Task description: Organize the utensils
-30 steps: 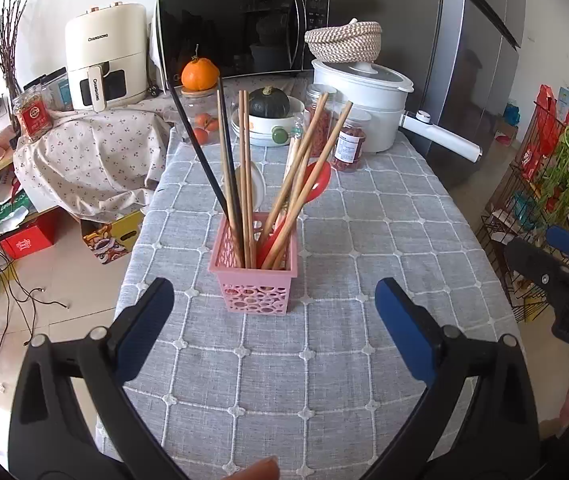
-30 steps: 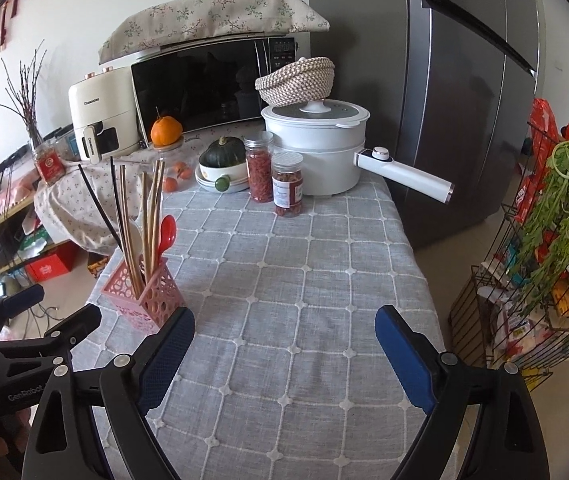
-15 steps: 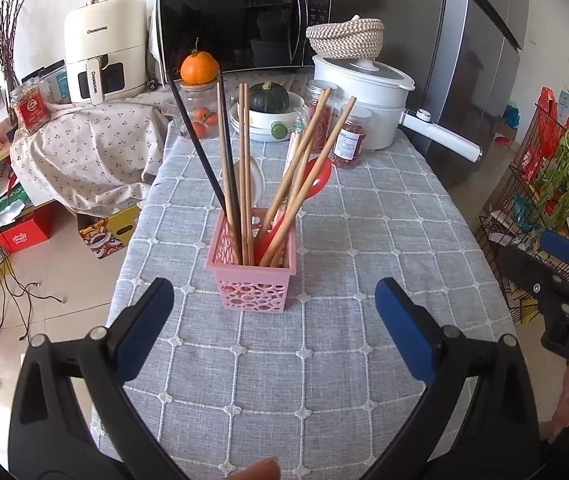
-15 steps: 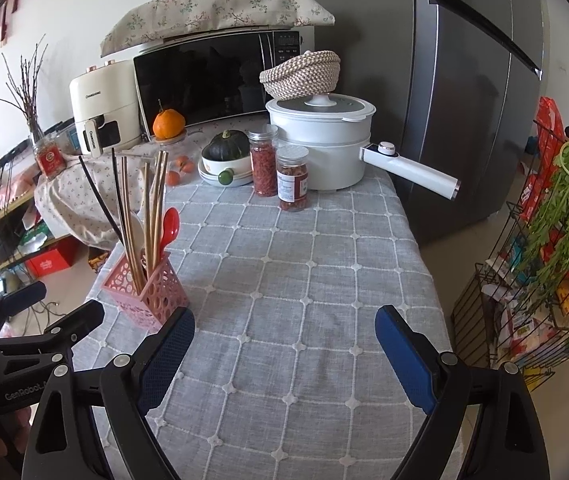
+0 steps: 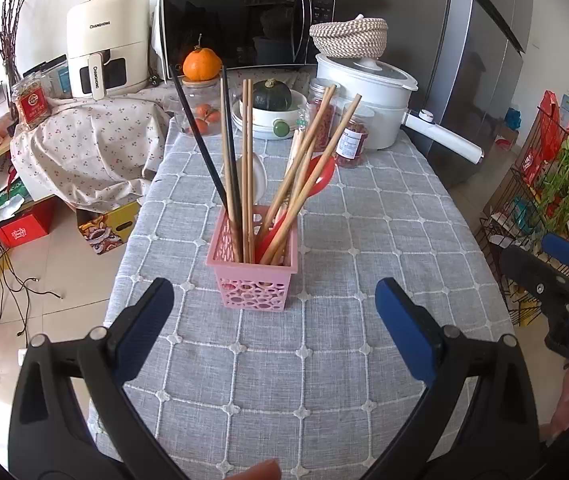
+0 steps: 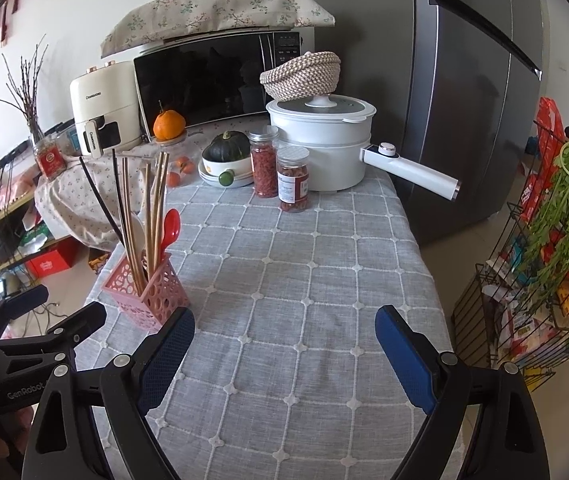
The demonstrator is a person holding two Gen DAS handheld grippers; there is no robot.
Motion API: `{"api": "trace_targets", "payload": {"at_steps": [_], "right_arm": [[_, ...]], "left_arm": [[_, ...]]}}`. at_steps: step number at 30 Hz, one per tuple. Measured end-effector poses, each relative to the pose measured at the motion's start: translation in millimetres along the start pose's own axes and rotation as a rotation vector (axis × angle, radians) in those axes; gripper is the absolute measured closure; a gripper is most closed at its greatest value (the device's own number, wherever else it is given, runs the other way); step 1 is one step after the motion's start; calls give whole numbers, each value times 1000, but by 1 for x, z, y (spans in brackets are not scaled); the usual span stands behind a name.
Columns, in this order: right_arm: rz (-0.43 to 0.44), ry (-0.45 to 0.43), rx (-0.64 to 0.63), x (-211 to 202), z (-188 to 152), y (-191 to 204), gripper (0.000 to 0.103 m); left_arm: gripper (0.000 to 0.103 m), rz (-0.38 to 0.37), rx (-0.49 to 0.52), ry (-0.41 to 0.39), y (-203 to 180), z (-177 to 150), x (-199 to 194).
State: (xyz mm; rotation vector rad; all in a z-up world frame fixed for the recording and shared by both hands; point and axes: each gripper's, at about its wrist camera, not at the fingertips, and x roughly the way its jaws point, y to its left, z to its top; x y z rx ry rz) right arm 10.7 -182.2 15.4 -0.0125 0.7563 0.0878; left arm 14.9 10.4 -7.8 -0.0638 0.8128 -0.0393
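A pink perforated utensil holder (image 5: 253, 277) (image 6: 146, 295) stands on the grey checked tablecloth (image 5: 284, 360). It holds several wooden chopsticks (image 5: 246, 168), two black chopsticks (image 5: 200, 140), a red spoon (image 5: 316, 180) and a white spoon (image 5: 259, 178). My left gripper (image 5: 274, 312) hovers open just in front of the holder, nothing between its fingers. My right gripper (image 6: 284, 340) is open over the bare cloth, right of the holder; it also shows at the right edge of the left wrist view (image 5: 556, 276).
At the table's far end stand a white pot (image 6: 324, 148) with a long handle (image 6: 412, 176), two jars (image 6: 284, 178), a bowl with a squash (image 6: 226, 160), a microwave (image 6: 212, 84) and an air fryer (image 6: 104, 108). A fridge (image 6: 464, 80) and a wire rack (image 6: 544, 260) stand right.
Both grippers have drawn slightly back and up from the table; the holder looks a little farther off. Both stay open and the utensils have not moved.
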Motion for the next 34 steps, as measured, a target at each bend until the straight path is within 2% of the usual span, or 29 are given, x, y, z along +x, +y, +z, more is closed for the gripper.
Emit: {"api": "trace_targets", "payload": {"at_steps": [34], "right_arm": [[-4,8,10,2,-2,0,10]], "left_arm": [[2,7,4,3,-2,0,-1]]}}
